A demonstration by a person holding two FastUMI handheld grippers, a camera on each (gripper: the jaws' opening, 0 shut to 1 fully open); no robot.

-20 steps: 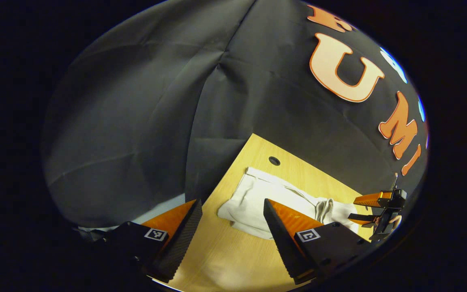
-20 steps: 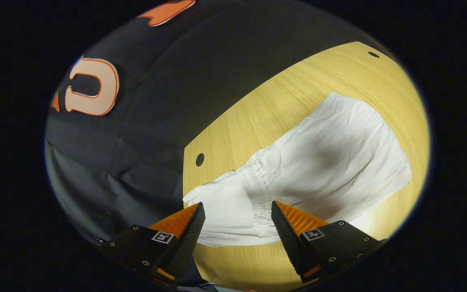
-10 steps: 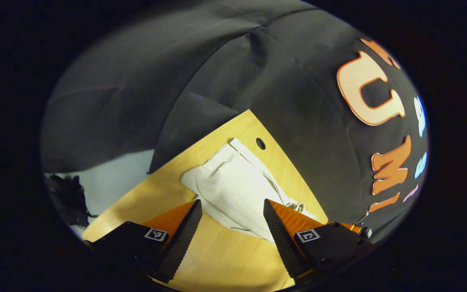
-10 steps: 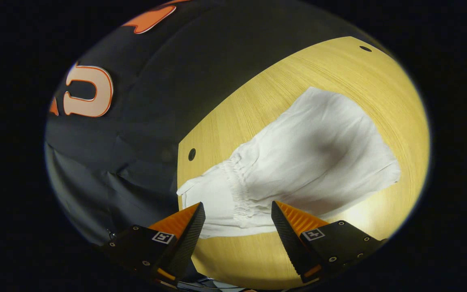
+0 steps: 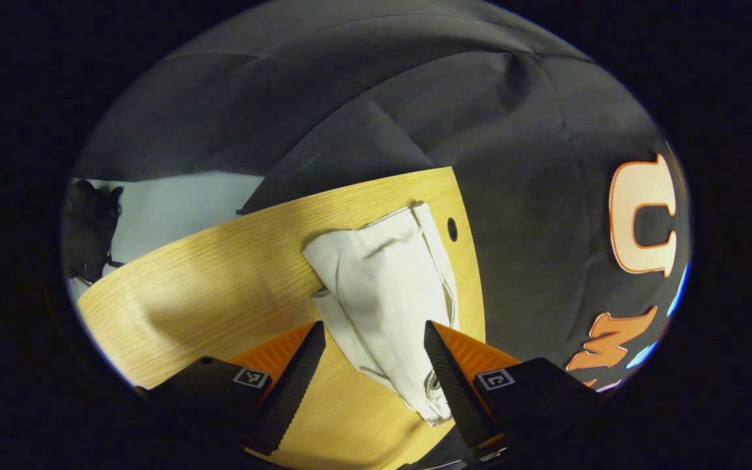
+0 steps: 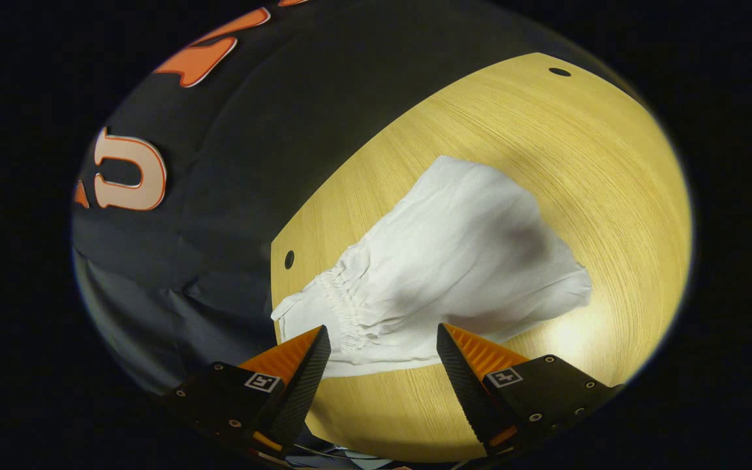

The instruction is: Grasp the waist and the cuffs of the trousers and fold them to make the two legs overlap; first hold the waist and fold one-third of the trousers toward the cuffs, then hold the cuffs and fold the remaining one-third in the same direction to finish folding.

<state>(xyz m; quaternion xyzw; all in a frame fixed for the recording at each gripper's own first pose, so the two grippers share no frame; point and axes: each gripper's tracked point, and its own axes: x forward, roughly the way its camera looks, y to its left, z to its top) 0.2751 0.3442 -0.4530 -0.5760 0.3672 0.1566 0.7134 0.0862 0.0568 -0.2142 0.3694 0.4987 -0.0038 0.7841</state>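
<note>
White trousers lie folded on the wooden table, close to its back edge by the black cloth wall. In the right gripper view the trousers show a gathered elastic band near my fingers, with a flat flap of cloth beyond it at the table's edge. My left gripper is open above the near end of the cloth, nothing between its fingers. My right gripper is open too, hovering over the gathered band and the near edge of the cloth.
A round cable hole sits in the table beside the trousers; another hole lies at the far side. The black cloth wall runs right behind the table edge. A dark object stands on the pale floor beyond the table's left end.
The left gripper view has swung round, so the trousers now run straight ahead of its fingers and the other gripper has left that view. The right gripper has drawn back slightly. Both stay open.
</note>
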